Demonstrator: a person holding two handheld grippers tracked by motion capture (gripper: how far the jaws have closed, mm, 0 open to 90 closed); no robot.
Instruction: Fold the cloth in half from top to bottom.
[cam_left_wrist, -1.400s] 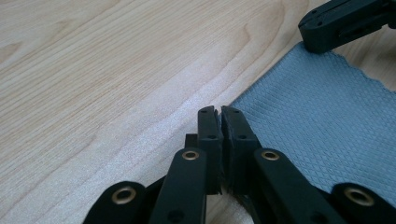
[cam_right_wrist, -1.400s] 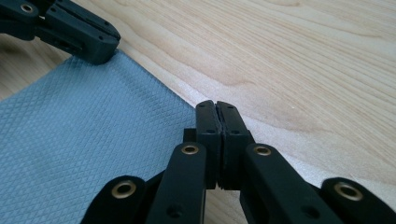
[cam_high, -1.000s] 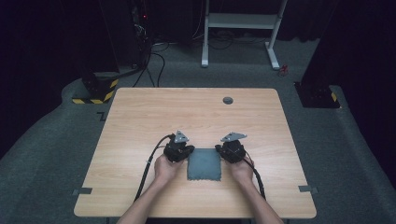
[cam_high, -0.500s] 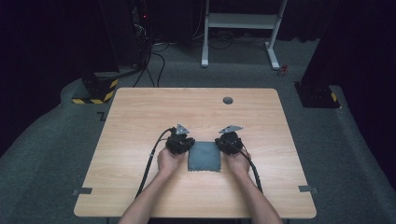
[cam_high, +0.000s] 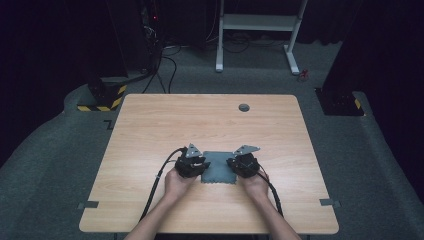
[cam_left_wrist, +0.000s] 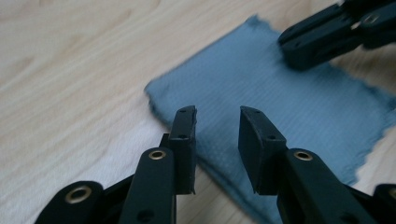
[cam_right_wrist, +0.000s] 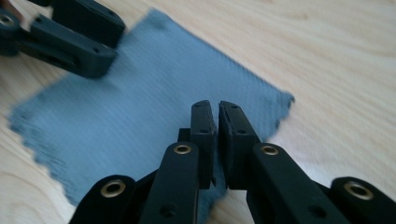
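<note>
A blue cloth (cam_high: 217, 167) lies flat on the table (cam_high: 150, 130), between both tongs. The left tongs (cam_left_wrist: 217, 133) have just been opening, jaws apart above the cloth's edge. The right tongs (cam_right_wrist: 217, 135) have just been closing and stand nearly together over the opposite edge; whether they pinch it, I cannot tell.

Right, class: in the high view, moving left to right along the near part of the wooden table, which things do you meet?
Left black two-jaw gripper → flat grey-blue square cloth → right black two-jaw gripper.
</note>
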